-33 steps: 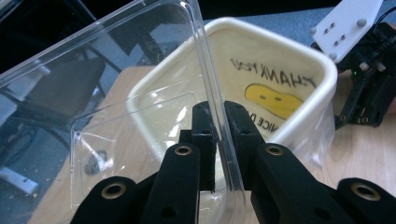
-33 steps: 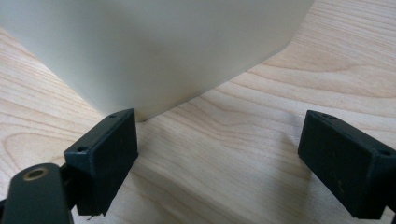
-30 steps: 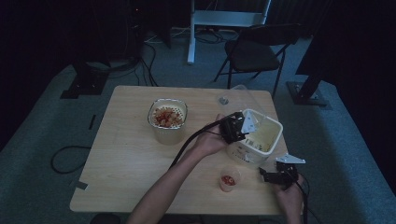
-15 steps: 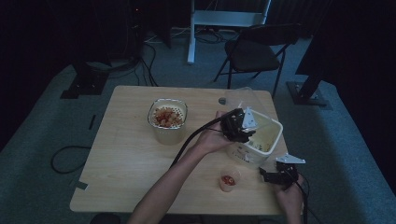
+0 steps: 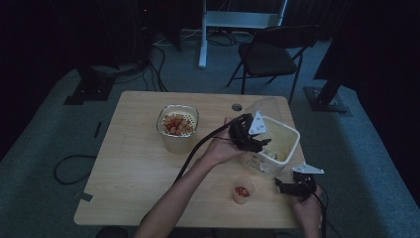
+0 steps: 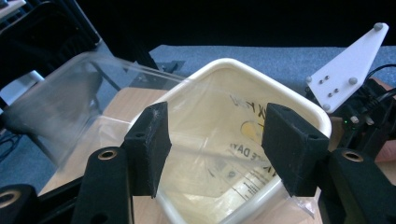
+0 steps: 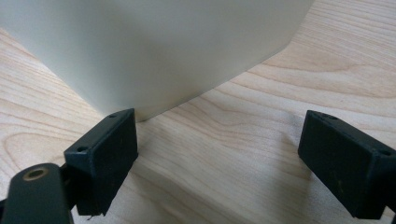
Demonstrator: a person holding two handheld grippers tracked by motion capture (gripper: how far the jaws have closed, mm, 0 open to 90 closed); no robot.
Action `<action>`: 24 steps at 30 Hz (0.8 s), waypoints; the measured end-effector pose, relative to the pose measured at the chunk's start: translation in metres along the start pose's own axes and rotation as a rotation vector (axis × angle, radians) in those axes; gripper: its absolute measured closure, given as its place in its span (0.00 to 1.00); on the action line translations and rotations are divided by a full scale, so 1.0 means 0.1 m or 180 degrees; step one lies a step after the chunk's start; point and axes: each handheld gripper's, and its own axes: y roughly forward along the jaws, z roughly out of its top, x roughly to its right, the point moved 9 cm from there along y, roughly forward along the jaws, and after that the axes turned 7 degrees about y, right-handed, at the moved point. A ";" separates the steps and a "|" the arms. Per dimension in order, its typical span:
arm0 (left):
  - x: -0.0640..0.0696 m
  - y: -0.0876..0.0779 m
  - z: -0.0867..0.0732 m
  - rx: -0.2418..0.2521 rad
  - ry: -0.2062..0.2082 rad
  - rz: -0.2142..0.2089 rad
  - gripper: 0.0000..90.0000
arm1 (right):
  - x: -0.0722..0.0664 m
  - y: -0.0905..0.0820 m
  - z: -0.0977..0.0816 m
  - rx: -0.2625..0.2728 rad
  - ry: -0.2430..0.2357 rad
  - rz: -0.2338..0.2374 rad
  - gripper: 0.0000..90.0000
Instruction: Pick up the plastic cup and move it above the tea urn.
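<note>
Both tongs gape: left tongs [image 6: 212, 149] over bag-lined tub [image 6: 299, 100], right tongs [image 7: 233, 163] beside it.

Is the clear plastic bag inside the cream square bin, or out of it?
In. The clear plastic bag lines the cream square bin; one edge spills over the rim, and the open left claw holds nothing.

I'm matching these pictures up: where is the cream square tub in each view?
High view: cream square tub at the table's right, under the left tool.
Left gripper view: centre, rim behind the open jaws.
Right gripper view: its wall across the top.
Shared landmark: wooden table, also.
</note>
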 end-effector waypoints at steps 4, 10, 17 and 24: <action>0.00 -0.06 -0.07 -0.0013 -0.0058 -0.0029 0.48 | 0.00 0.00 0.00 0.0003 0.0020 -0.0023 0.13; 0.05 -0.21 -0.27 -0.0066 -0.0152 -0.0109 0.47 | -0.01 0.00 -0.01 0.0006 0.0042 -0.0050 0.13; 0.13 -0.33 -0.61 -0.0144 -0.0262 -0.0155 0.44 | -0.02 -0.01 -0.01 0.0013 0.0116 -0.0114 0.13; 0.25 -0.41 -0.92 -0.0165 -0.0510 -0.0240 0.44 | -0.02 -0.01 -0.01 0.0018 0.0129 -0.0130 0.13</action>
